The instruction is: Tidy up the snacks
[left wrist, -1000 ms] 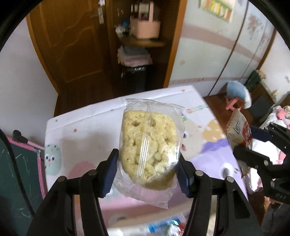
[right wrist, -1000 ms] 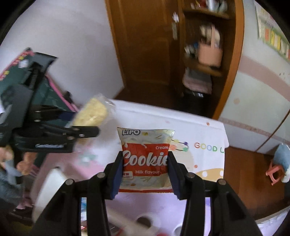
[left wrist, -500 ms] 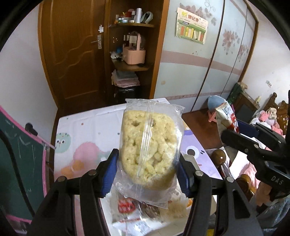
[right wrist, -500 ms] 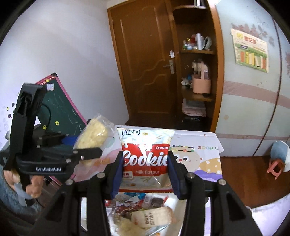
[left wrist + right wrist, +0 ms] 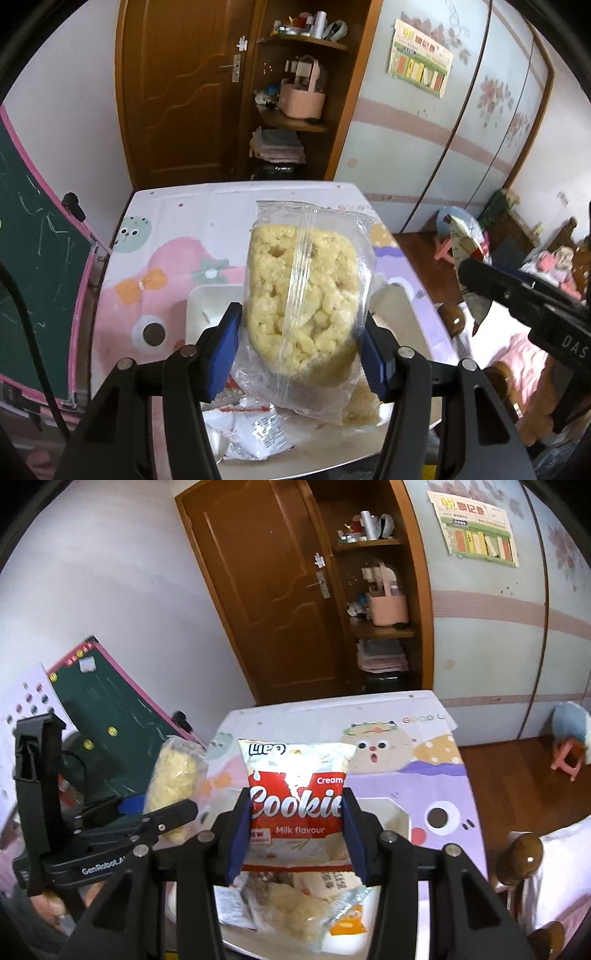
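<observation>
My left gripper is shut on a clear packet of yellow puffed-rice cake, held upright above the table. From the right wrist view the same packet shows at the left in the left gripper. My right gripper is shut on a red and white Cookie packet, also upright; its edge appears at the right of the left wrist view. Below both lies a pile of loose snack packets on a white tray.
The table has a pastel cartoon cloth. A green chalkboard leans at its left side. Behind stand a wooden door and a corner shelf. A wooden chair knob is at the right.
Both grippers drew back and rose with their packets held. The tray and snack pile have come into view beneath them, and more of the room shows.
</observation>
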Motion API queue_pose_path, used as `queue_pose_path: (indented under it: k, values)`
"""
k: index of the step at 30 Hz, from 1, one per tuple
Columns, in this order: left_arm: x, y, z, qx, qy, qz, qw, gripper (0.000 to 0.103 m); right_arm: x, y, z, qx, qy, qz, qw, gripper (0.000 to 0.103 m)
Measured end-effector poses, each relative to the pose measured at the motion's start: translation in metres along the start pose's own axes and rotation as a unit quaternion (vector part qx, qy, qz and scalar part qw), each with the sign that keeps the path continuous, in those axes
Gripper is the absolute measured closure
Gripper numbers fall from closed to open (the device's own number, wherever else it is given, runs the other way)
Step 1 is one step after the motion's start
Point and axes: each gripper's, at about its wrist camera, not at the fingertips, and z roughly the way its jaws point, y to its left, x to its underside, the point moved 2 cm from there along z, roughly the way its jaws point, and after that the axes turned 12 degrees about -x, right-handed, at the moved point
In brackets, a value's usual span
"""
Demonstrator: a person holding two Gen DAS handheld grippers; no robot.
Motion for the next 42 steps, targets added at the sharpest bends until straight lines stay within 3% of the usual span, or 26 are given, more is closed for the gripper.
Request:
queue_pose_path:
  k: [6, 7, 9, 10, 12, 13, 29, 42]
  values:
    - [0.007, -0.006, 0.013, -0.016, 0.017, 0.014, 0.9996, 0.043, 0.012, -0.002, 0.022, 0.009, 0.041, 0.004, 0.999, 0.055]
    - [0.007, -0.007, 0.013, -0.02, 0.016, 0.018, 0.9995, 0.037, 0.012, -0.003, 0.025, 0.015, 0.048, 0.005, 0.999, 0.054]
    - [0.008, -0.006, 0.009, -0.026, 0.005, 0.013, 0.9996, 0.009, 0.014, -0.004, 0.026, 0.021, 0.05, 0.009, 0.999, 0.045]
    - [0.006, -0.004, 0.008, -0.025, -0.001, 0.008, 0.9997, 0.007, 0.014, -0.005, 0.026, 0.025, 0.048, 0.01, 0.999, 0.042]
    - [0.005, -0.002, 0.003, -0.023, -0.01, 0.005, 0.9997, 0.006, 0.014, -0.006, 0.024, 0.026, 0.042, 0.013, 0.999, 0.03]
    - [0.004, -0.001, 0.002, -0.025, -0.012, 0.005, 0.9996, 0.006, 0.014, -0.008, 0.022, 0.028, 0.037, 0.018, 0.999, 0.03]
    - [0.008, 0.006, -0.023, -0.062, -0.009, -0.018, 0.9979, 0.0, 0.027, 0.019, -0.003, 0.043, 0.029, 0.01, 0.999, 0.029]
    - [0.013, 0.011, -0.04, -0.113, -0.009, -0.034, 0.993, 0.0, 0.031, 0.03, -0.013, 0.055, 0.025, 0.001, 0.998, 0.029]
